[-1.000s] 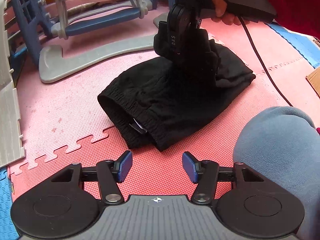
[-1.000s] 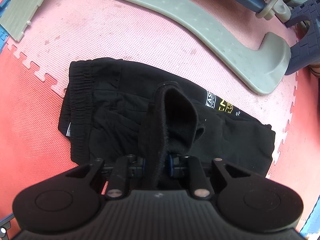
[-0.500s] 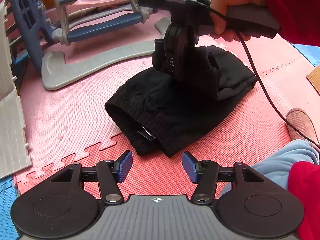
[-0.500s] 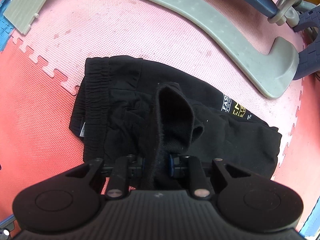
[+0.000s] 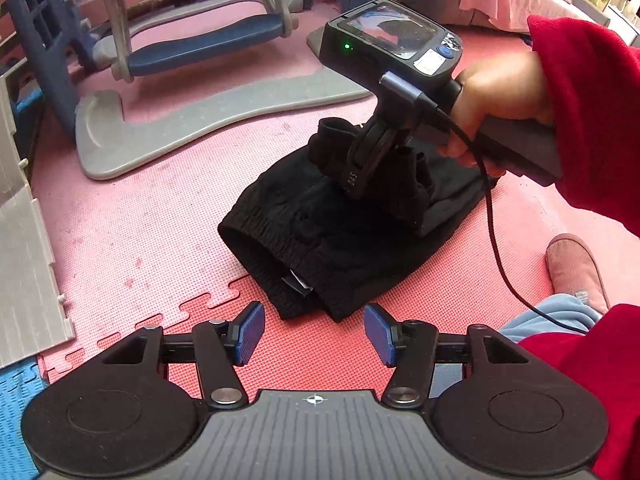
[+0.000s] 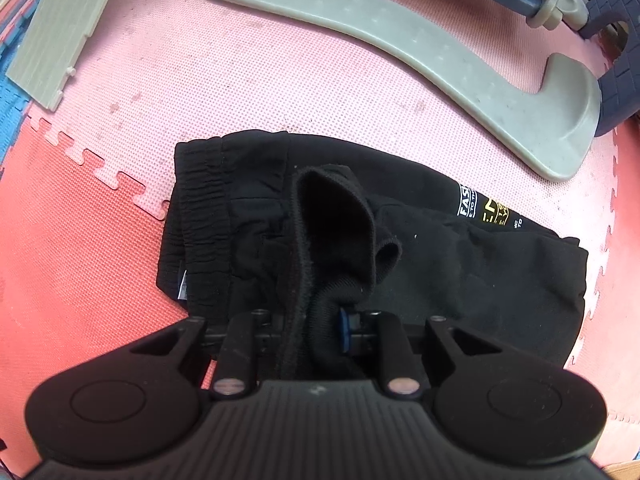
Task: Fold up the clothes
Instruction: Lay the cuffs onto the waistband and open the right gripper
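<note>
Black trousers (image 5: 332,236) lie folded on the pink and red foam mat, elastic waistband towards my left gripper. In the right wrist view the same black trousers (image 6: 460,264) show a white and yellow logo near their far edge. My right gripper (image 6: 320,324) is shut on a raised cuff of the trousers, which stands up over the folded pile. From the left wrist view the right gripper (image 5: 362,160) hangs above the garment's middle, held by a hand in a red sleeve. My left gripper (image 5: 314,332) is open and holds nothing, just short of the waistband.
A grey curved plastic base (image 5: 192,120) and a blue and grey children's frame (image 5: 200,40) stand beyond the trousers. A grey ribbed panel (image 5: 24,264) lies at the left. A pink slipper (image 5: 576,268) and a light blue trouser leg (image 5: 552,316) are at the right.
The right gripper has risen a little and shifted right with the cuff still held. The left gripper has pulled back and up, so the trousers look farther away.
</note>
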Action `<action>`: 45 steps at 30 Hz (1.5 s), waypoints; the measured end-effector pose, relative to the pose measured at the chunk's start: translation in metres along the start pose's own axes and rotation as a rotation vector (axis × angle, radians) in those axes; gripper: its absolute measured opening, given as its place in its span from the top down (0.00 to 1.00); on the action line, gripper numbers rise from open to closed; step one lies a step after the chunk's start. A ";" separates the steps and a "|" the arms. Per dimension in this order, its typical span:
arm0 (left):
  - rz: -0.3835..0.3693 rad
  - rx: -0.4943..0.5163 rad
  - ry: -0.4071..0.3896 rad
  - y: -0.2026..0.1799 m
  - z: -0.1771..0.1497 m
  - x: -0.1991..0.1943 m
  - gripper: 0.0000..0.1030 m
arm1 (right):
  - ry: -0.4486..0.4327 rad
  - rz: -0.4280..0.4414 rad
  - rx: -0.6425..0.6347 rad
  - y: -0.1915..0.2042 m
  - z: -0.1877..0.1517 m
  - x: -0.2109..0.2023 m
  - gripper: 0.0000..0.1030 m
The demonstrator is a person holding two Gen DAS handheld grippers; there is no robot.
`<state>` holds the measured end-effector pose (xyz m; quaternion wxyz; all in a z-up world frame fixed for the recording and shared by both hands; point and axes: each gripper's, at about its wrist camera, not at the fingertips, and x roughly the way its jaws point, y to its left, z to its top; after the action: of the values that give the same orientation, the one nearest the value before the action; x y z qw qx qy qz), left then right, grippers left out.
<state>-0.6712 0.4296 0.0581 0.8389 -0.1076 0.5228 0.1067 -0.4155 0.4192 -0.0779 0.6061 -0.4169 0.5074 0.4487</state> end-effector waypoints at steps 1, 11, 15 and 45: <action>0.000 0.006 0.006 0.000 0.001 0.001 0.44 | 0.001 0.001 0.001 0.000 0.000 0.000 0.79; -0.001 0.070 0.062 -0.002 0.007 0.008 0.44 | 0.007 0.012 0.015 -0.001 0.004 -0.002 0.78; -0.014 0.065 0.076 0.000 0.006 0.010 0.44 | 0.016 0.010 0.017 0.006 0.008 0.004 0.78; -0.026 0.021 0.065 0.018 -0.022 0.029 0.44 | -0.006 0.110 0.064 0.027 0.028 0.000 0.54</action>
<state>-0.6829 0.4419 0.0212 0.8239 -0.1089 0.5493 0.0870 -0.4345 0.4527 -0.0751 0.5952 -0.3675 0.5418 0.4659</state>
